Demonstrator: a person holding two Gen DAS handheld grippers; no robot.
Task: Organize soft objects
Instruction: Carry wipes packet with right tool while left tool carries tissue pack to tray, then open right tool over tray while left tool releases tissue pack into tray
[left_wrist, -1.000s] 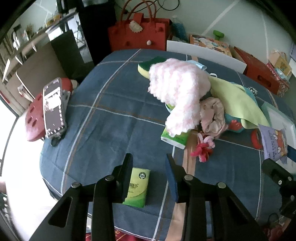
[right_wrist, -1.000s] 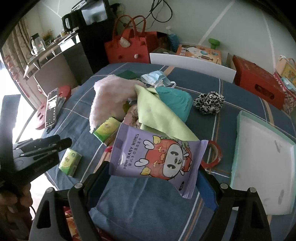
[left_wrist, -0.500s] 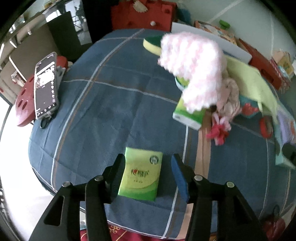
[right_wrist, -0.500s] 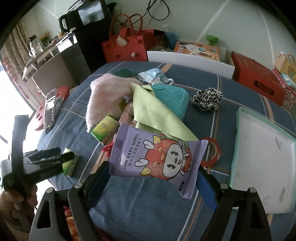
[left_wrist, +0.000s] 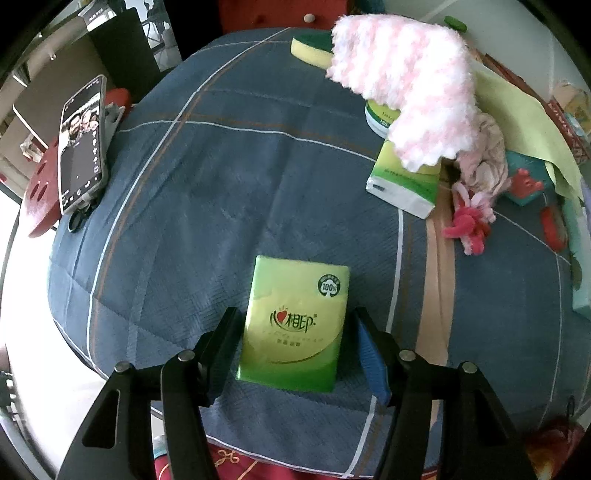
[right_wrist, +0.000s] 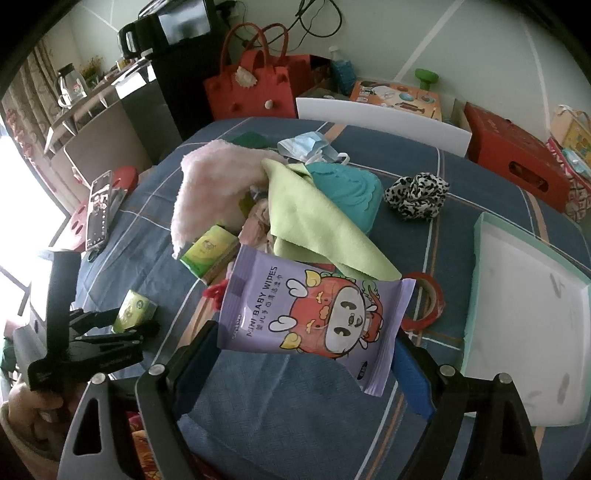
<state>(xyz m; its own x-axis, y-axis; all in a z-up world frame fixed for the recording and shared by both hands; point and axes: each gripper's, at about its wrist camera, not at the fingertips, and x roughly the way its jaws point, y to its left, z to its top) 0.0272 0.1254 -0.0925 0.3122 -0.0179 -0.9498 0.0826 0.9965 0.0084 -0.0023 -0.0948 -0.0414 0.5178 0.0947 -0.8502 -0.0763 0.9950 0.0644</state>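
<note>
- Left gripper (left_wrist: 295, 347): jaws have just been opening, now about half wide, straddling the small flat green tissue pack (left_wrist: 293, 323) w/ gaps both sides, pads not pressing. Pack lies flat on the blue checked cloth surface (left_wrist: 207, 184), near edge. Risk: closing on a thin, soft pack from above could pinch cloth too, or the pack may buckle and squirt out toward the near edge.
- Right gripper (right_wrist: 304, 354): jaws wide, clamped on the ends of the purple baby-wipes pouch (right_wrist: 314, 317), held above the surface. Grip is on the crimped ends only, probably; pouch could sag or slip free if tilted.
- Mid surface: second green tissue pack (left_wrist: 404, 184) sits partly under the fluffy pink-white towel (left_wrist: 406, 85); pulling either likely drags the other, plus the pink knotted rope toy (left_wrist: 469, 225) beside it.
- Yellow-green cloth (right_wrist: 317, 221) is draped over the teal pad (right_wrist: 347, 192); lifting it may topple the pile.
- Left edge: black phone (left_wrist: 81, 144) on a red stool (left_wrist: 40, 192), apart from the surface; a wide swing could knock it.
- Far right: white tray w/ mint rim (right_wrist: 480, 277) sits empty; a drop from height might bounce off.
</note>
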